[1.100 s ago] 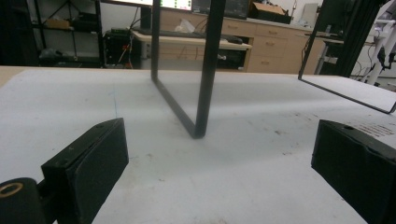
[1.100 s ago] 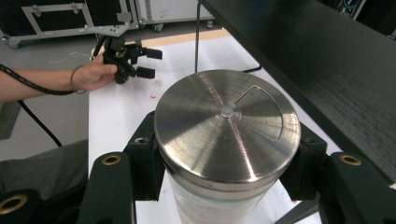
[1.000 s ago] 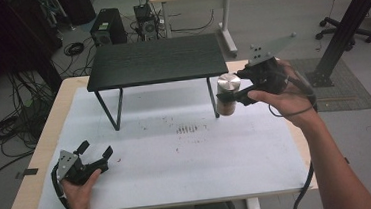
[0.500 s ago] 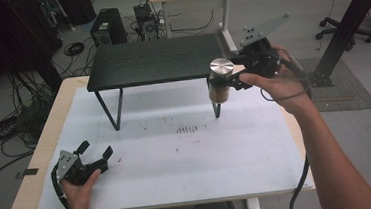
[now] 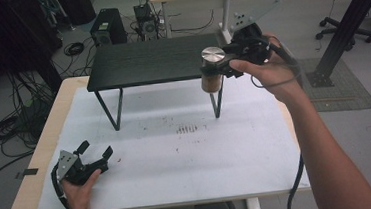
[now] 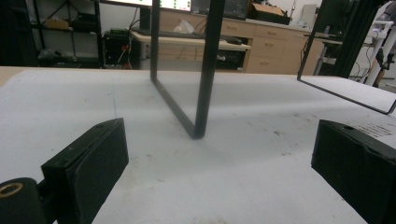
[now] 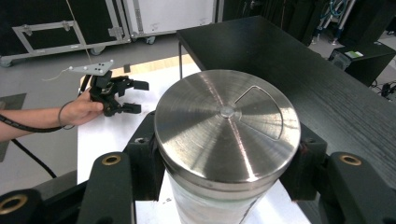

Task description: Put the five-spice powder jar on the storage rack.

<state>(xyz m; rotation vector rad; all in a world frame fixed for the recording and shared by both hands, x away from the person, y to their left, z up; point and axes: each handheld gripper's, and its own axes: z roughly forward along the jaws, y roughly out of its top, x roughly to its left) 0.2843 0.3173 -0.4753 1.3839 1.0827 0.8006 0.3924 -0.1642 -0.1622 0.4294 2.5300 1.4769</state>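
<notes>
The right gripper (image 5: pixel 219 66) has lifted the jar (image 5: pixel 212 76) higher than it was a moment ago and brought it toward the black shelf (image 5: pixel 150 62). Before, the jar was lower, beside the shelf's right leg. Now its shiny metal lid (image 7: pixel 227 125) is about level with the shelf top, at about 1 o'clock on the table (image 5: pixel 41 151). So the jar is probably going up onto the shelf, and it is nearly there.

The right gripper's jaws are squeezed tight on the jar, just under the lid. The jar stays upright with the lid on. Something brown seems to be inside, but what it is cannot be told.

The left gripper (image 5: pixel 96 158) rests at about 7 o'clock. Its jaws are wide open and hold nothing.
</notes>
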